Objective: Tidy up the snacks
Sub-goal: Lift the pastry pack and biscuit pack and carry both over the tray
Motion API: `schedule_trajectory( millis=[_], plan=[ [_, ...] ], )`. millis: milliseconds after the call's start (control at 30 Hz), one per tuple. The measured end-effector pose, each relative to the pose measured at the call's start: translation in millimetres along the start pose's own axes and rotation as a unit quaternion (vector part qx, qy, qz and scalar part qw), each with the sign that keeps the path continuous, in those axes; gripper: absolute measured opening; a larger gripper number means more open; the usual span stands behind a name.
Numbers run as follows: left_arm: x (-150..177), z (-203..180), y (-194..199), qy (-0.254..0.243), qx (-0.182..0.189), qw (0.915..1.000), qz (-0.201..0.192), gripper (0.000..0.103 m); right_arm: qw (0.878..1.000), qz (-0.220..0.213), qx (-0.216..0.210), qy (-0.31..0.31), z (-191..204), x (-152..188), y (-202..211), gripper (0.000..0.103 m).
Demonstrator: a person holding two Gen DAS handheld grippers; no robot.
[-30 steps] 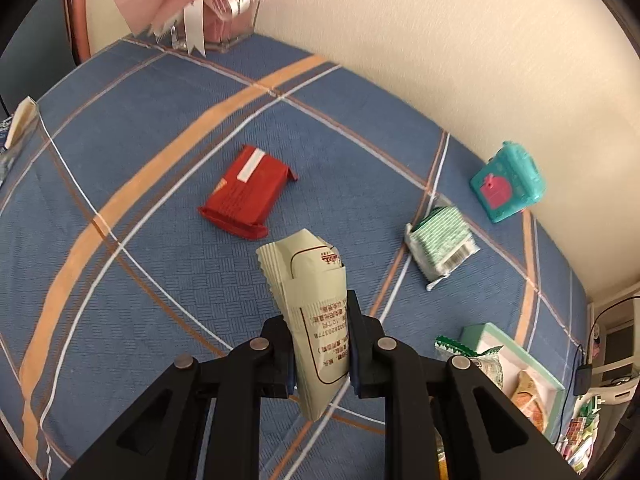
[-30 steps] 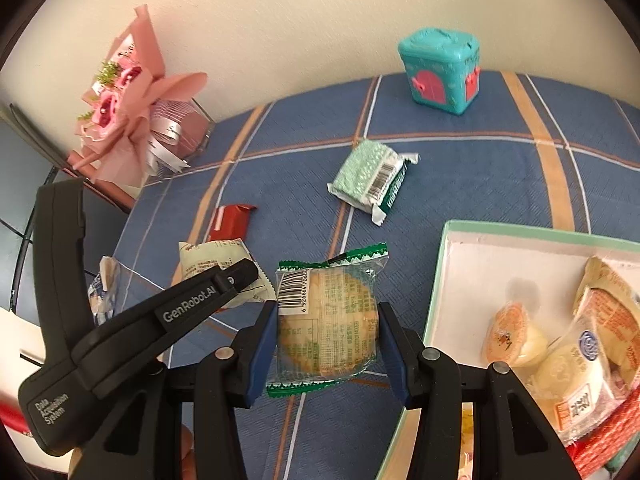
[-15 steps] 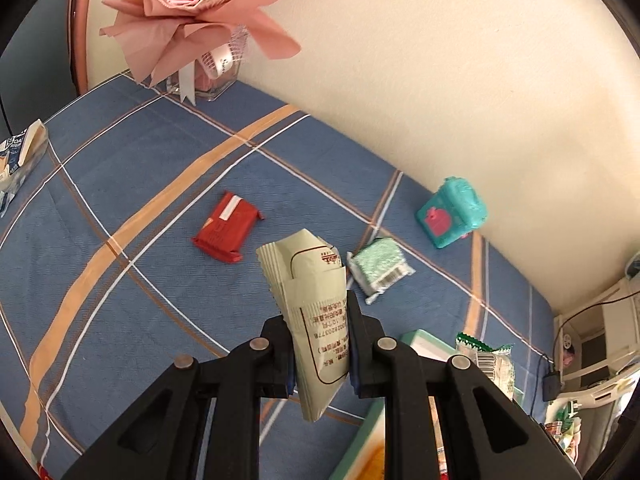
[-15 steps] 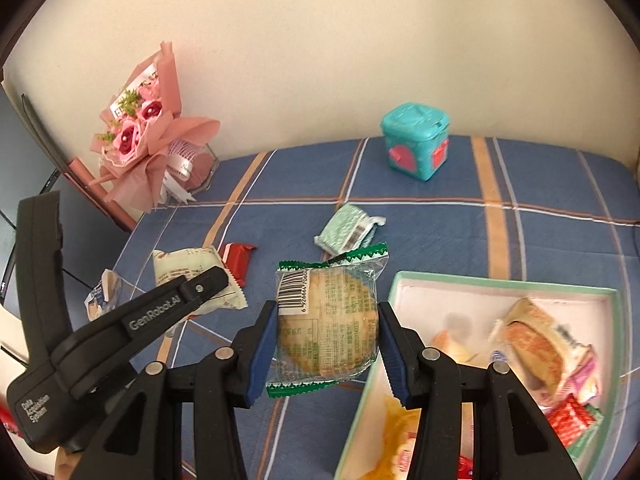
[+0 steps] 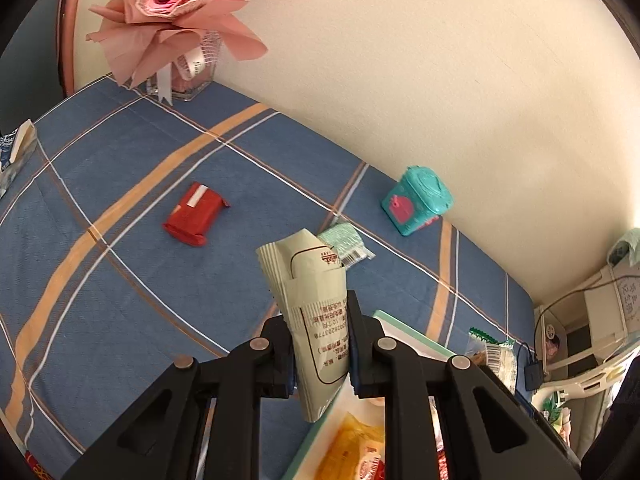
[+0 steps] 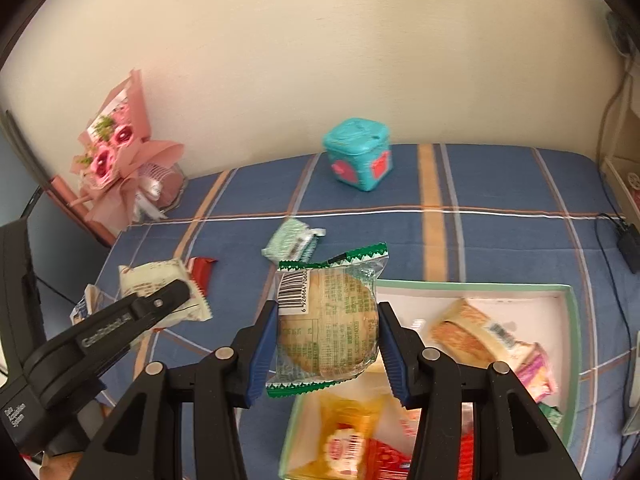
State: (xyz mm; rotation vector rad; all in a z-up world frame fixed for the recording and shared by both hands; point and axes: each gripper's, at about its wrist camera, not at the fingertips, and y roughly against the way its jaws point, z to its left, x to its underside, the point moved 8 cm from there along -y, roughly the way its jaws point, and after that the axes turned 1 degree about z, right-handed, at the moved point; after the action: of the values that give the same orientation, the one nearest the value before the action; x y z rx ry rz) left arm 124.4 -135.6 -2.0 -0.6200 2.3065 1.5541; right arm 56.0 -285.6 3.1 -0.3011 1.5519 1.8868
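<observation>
My left tongs [image 5: 320, 344] pinch a cream, crinkle-edged snack packet [image 5: 310, 312]; my right tongs [image 6: 328, 344] clamp a round biscuit in clear green-trimmed wrap [image 6: 328, 320]. Just below both sits the mint-rimmed white tray [image 6: 572, 320], holding snacks.

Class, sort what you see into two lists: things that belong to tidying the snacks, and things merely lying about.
Belongs to the job:
- cream packet in left gripper
- round biscuit pack in right gripper
- tray
- red packet
- green packet

Lying about:
- bouquet
- teal box
</observation>
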Motion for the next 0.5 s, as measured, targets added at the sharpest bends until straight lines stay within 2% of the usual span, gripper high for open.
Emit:
schedule_trajectory(
  millis=[233, 500],
  plan=[
    [19, -41, -9, -0.032, 0.025, 0.9989, 0.021, 0.020, 0.998, -0.015, 0.031, -0.047, -64, -3, 17, 0.051],
    [48, -89, -27, -0.078, 0.054, 0.9940, 0.055, 0.020, 0.992, -0.029, 0.076, -0.095, -134, 0, 41, 0.051]
  ],
)
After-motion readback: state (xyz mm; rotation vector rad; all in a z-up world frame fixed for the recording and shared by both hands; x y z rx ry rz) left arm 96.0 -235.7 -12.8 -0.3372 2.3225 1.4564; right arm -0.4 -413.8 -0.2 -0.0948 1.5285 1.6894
